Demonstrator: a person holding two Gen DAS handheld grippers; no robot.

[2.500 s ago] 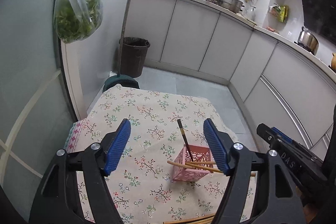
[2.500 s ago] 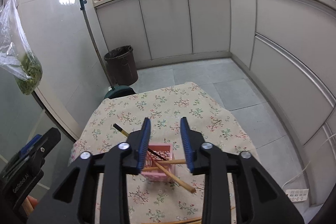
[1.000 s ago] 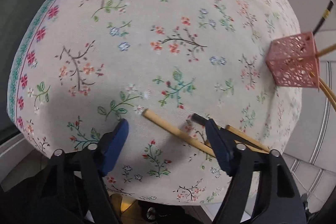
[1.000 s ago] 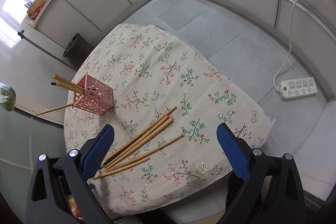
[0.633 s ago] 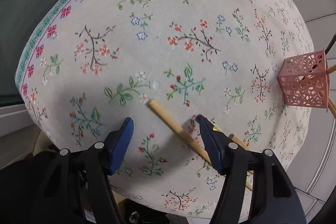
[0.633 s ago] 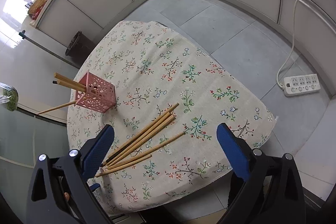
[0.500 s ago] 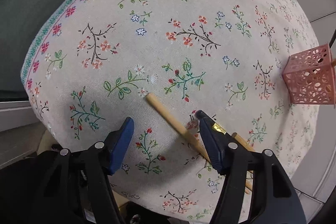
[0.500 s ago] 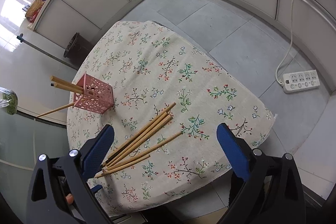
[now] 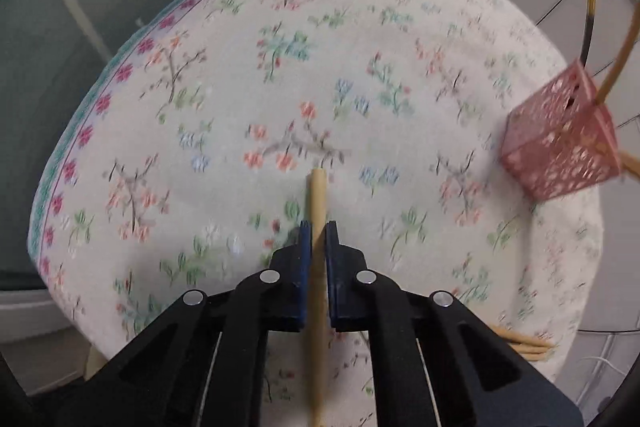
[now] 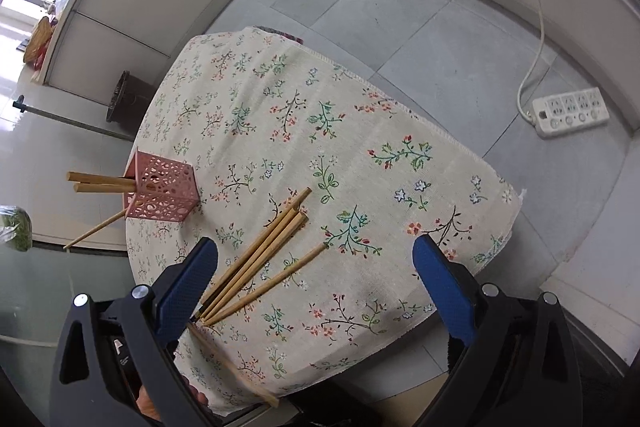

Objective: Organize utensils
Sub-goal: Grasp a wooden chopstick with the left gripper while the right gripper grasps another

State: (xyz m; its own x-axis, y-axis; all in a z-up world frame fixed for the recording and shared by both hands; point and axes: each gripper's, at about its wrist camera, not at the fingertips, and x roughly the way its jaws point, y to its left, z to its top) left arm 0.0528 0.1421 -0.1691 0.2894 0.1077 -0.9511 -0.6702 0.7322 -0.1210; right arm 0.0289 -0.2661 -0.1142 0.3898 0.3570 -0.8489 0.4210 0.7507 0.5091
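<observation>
**One chopstick pinched in my left gripper**

I have a single chopstick point(image 9: 318, 211) clamped between the blue pads of my left gripper point(image 9: 316, 233), jaws pressed onto its shaft. It runs straight along the fingers, its blunt end sticking out ahead over the floral tablecloth point(image 9: 240, 75). The view is blurred.

My right gripper point(image 10: 316, 267) has its jaws spread wide with nothing between the pads. Below it, a loose bundle of chopsticks point(image 10: 260, 255) lies on the cloth, fanned slightly, one lying a little apart.

The pink perforated holder point(image 10: 162, 193) stands near the cloth's edge with several chopsticks leaning out of it. A white power strip point(image 10: 570, 113) lies on the tiled floor.
</observation>
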